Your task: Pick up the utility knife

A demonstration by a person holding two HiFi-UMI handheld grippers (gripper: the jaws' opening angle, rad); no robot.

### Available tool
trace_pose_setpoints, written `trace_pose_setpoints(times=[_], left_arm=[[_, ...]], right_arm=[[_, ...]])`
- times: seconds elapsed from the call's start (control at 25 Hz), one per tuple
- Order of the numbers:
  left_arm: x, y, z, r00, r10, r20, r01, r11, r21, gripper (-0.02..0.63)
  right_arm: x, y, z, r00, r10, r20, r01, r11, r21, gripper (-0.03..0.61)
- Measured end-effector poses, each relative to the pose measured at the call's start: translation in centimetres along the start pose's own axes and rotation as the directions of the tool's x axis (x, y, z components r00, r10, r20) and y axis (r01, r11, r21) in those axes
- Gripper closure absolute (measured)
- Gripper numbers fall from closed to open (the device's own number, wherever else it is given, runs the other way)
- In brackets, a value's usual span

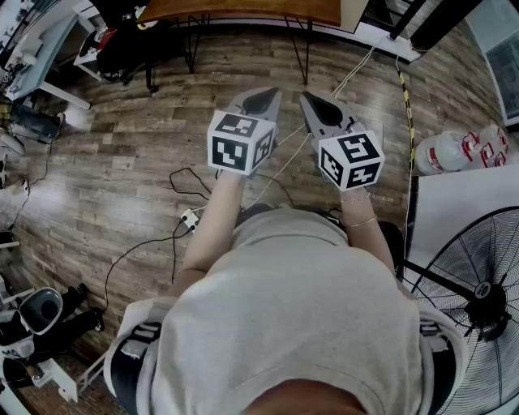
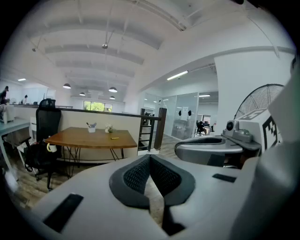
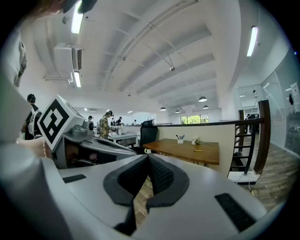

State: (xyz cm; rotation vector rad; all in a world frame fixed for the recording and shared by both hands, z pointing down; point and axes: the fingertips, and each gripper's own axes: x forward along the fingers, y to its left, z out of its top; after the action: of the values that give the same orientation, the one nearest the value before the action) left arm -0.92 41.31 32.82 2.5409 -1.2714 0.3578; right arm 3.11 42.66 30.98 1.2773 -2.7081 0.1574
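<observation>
Open-plan office, part lab: wooden table (image 2: pixel 91 137), office chair (image 2: pixel 47 124), glass partitions (image 2: pixel 185 119), strip lights (image 3: pixel 253 40) on high ceiling (image 3: pixel 154 56), people (image 3: pixel 105 124) at desks (image 3: pixel 123 137), cables (image 1: pixel 174 243) across wood floor (image 1: pixel 122 162), big fan (image 1: pixel 478 300).

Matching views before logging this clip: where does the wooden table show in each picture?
Head view: the wooden table lies along the top edge, with only its near side and black legs in frame.
Left gripper view: left of centre, at mid-height.
Right gripper view: right of centre.
Shared landmark: the black chair at the table's left end in both gripper views.
</observation>
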Motion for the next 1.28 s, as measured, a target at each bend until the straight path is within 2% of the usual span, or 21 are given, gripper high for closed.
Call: trace_pose_setpoints(times=[0.24, 0.48, 0.64, 0.8, 0.96, 1.0, 1.08, 1.2, 1.28], left_arm=[[0.8, 0.3, -0.4, 1.0, 0.003, -0.012, -0.003, 1.0, -0.002, 0.611], [1.2, -0.3, -0.7, 0.999, -0.032, -0.018, 0.032, 0.999, -0.005, 0.61], [1.5, -1.3, -0.9, 0.999, -0.045, -0.03, 0.046, 0.998, 0.031, 0.609], [1.5, -1.7, -0.3, 0.999, -0.052, -0.002, 0.052, 0.998, 0.036, 0.609], [1.5, -1.5, -0.6, 0.999, -0.044, 0.006, 0.044, 0.999, 0.024, 0.607], [1.7, -1.5, -0.6, 0.999, -0.038, 0.01, 0.038, 0.999, 0.017, 0.607], [2.0, -1.5, -0.7, 0.999, -0.03, 0.012, 0.03, 1.0, 0.008, 0.606], [2.4, -1.7, -1.3, 1.0, -0.015, 0.004, 0.015, 1.0, 0.016, 0.604], [2.5, -1.4, -2.0, 1.0, 0.002, -0.003, -0.002, 1.0, 0.007, 0.603]], right_arm=[[0.3, -0.8, -0.3, 1.0, -0.009, -0.006, 0.009, 1.0, 0.005, 0.568], [0.2, -0.7, -0.5, 1.0, -0.007, -0.01, 0.007, 1.0, 0.01, 0.568], [0.1, -0.4, -0.9, 1.0, 0.015, -0.023, -0.015, 1.0, 0.008, 0.569], [0.0, -0.8, -0.6, 1.0, 0.022, 0.011, -0.022, 0.999, 0.032, 0.568], [-0.2, -1.5, -1.3, 1.0, -0.007, -0.022, 0.007, 1.0, -0.014, 0.568], [-0.3, -1.7, -1.4, 1.0, -0.008, -0.026, 0.007, 1.0, -0.02, 0.562], [-0.4, -2.2, -1.8, 1.0, -0.002, -0.03, 0.002, 1.0, -0.016, 0.491], [-0.6, -2.7, -2.6, 0.999, -0.004, -0.041, 0.003, 1.0, -0.014, 0.486], [-0.5, -2.8, -3.2, 0.998, -0.013, -0.054, 0.012, 1.0, -0.01, 0.461]])
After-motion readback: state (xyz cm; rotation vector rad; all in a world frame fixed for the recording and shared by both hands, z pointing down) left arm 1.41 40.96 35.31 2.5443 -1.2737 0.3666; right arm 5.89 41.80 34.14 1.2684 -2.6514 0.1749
